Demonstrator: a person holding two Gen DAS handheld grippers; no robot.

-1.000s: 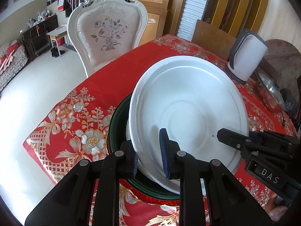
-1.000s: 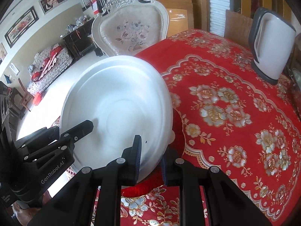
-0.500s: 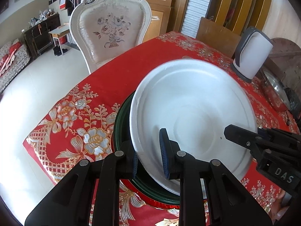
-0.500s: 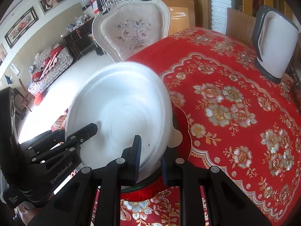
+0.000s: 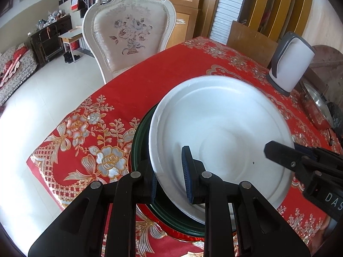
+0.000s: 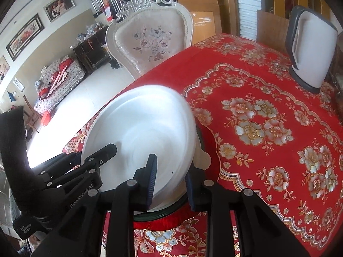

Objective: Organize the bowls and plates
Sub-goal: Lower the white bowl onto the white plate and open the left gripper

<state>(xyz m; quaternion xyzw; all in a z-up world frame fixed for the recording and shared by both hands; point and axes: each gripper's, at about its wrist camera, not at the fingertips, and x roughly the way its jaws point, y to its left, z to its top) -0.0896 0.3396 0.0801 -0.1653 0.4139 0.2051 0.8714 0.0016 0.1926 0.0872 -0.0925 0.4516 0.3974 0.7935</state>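
A white kettle [image 6: 310, 49] stands on the red floral tablecloth [image 6: 268, 111], an ornate chair [image 5: 130, 32] just beyond.

"DAS" on right gripper [image 5: 278, 156]; "GenRobot.AI" on left gripper [image 6: 107, 152].

Left tool [image 5: 170, 171]: matte black plastic linkage arms, silver round rivets at pivots, blue ribbed pads [image 5: 186, 167]. Right tool [image 6: 170, 180]: same black build, same rivets, blue ribbed pads [image 6: 152, 175]. White lettering "GenRobot.AI", "DAS" on bodies.
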